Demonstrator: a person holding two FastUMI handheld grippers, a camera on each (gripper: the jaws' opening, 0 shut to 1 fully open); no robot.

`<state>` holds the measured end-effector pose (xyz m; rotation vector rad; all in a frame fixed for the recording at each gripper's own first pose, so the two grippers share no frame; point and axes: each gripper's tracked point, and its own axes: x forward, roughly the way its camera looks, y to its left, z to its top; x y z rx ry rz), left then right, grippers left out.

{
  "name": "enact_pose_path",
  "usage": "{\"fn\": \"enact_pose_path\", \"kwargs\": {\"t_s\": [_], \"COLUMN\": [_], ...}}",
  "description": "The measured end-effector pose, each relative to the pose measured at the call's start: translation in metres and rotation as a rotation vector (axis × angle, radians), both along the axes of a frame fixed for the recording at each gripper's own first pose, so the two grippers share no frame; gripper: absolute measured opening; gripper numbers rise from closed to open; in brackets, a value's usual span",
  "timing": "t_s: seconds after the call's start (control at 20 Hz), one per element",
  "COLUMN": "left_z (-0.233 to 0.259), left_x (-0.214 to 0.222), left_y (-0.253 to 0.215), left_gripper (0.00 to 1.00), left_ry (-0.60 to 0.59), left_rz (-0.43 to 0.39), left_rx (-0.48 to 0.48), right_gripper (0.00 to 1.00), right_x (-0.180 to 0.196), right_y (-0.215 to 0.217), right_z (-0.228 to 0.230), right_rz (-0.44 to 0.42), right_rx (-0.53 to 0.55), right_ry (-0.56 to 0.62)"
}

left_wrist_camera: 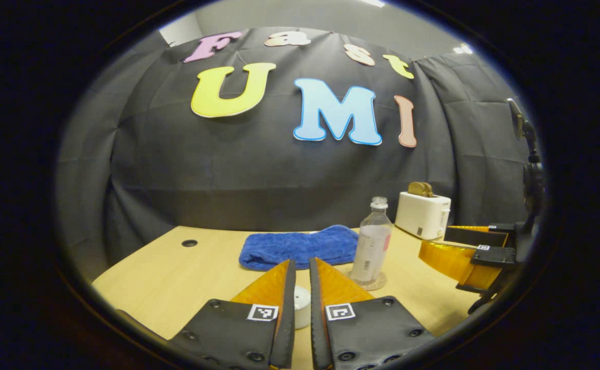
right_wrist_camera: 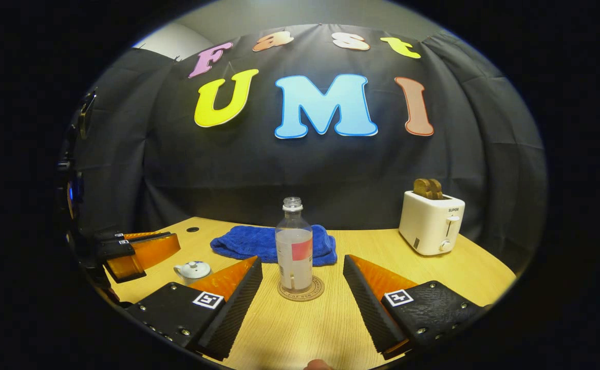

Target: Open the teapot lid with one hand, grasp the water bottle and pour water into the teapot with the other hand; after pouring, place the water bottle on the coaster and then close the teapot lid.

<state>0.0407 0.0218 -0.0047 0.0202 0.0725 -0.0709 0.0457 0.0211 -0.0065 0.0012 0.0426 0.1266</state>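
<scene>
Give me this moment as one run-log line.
clear plastic water bottle: upright on round coaster | white teapot: lid on | right gripper: open

bottle (right_wrist_camera: 294, 245): upright on the coaster (right_wrist_camera: 301, 289), no cap
right gripper (right_wrist_camera: 302, 277): fingers wide apart, either side of the bottle, not touching it
teapot (right_wrist_camera: 193, 271): left of the bottle, lid on
left gripper (right_wrist_camera: 143, 250): beyond the teapot
towel (right_wrist_camera: 259, 241): behind the bottle
toaster (right_wrist_camera: 431, 221): right of the bottle, well apart

Bare worktop (right_wrist_camera: 300, 329) lies open in front of the bottle (right_wrist_camera: 294, 246). Just behind it, a blue towel (right_wrist_camera: 259, 241) blocks the way; the toaster (right_wrist_camera: 431, 221) stands well apart.
</scene>
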Motion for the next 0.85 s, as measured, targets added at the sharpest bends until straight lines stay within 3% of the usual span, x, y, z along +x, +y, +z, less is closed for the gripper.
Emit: {"fn": "enact_pose_path", "kwargs": {"t_s": [0.85], "left_z": [0.017], "left_x": [-0.117], "left_y": [-0.030], "left_gripper": [0.22], "left_ry": [-0.072], "left_rz": [-0.008], "left_rx": [0.002], "right_gripper": [0.98], "right_x": [-0.109], "right_y": [-0.001], "right_z": [0.007], "right_rz": [-0.031], "right_rx": [0.008], "right_ry": [-0.066]}}
